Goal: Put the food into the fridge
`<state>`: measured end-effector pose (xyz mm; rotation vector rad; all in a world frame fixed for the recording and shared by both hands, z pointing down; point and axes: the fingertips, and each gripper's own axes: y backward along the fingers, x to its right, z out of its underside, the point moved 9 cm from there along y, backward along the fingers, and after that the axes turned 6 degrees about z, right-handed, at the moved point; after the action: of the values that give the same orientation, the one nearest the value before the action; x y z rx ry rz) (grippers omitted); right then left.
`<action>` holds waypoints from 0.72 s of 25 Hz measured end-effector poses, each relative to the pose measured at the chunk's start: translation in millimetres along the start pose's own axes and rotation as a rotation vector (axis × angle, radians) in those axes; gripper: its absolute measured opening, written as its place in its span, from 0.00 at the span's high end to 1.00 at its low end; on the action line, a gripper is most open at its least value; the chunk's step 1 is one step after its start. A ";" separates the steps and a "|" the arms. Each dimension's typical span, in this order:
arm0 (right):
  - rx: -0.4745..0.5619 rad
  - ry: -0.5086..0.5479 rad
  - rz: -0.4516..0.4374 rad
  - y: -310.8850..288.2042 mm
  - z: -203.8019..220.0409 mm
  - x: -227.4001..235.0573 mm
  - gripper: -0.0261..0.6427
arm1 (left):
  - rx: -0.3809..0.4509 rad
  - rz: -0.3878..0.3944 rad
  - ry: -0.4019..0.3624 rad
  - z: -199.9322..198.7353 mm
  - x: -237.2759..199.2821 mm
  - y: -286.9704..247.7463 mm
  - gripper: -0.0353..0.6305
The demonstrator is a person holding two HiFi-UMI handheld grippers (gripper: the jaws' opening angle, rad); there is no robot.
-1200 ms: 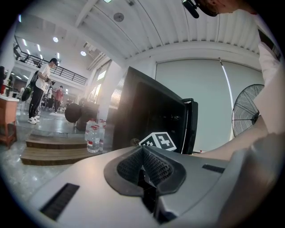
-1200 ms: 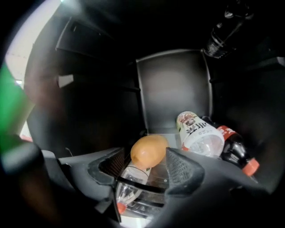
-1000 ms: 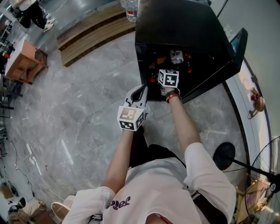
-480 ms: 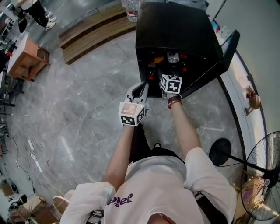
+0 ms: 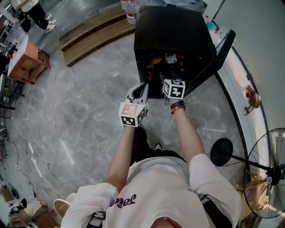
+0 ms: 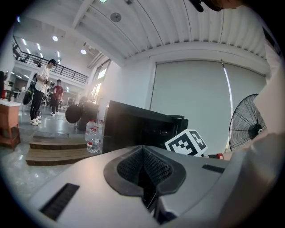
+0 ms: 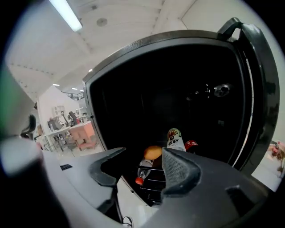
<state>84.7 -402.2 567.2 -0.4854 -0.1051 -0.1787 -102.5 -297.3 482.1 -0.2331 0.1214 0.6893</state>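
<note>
Left gripper closed empty, right gripper empty, wide but just narrowing; the orange in the fridge looks firm, roll-prone: grip its middle.

**Around the room**

A grey marble floor spreads out. Wooden steps lie at the top, with a water bottle at their right end. A small orange table sits at the left edge. A fan stands lower right, its round black base nearby. White cables trail lower left. Two people stand far off.
</note>
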 end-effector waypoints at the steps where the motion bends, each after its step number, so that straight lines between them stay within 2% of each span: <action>1: 0.002 0.002 -0.002 6.8 -1.7 -0.6 0.58 | 0.002 0.000 0.000 -2.3 2.4 1.8 0.92; 18: 0.080 -0.005 -0.045 134.3 -30.1 6.2 0.65 | 0.008 0.019 -0.049 -23.5 58.7 25.8 0.92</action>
<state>118.8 -300.7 480.6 -0.4042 -0.1278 -0.2168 -74.9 -247.9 443.9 -0.2075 0.0794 0.7126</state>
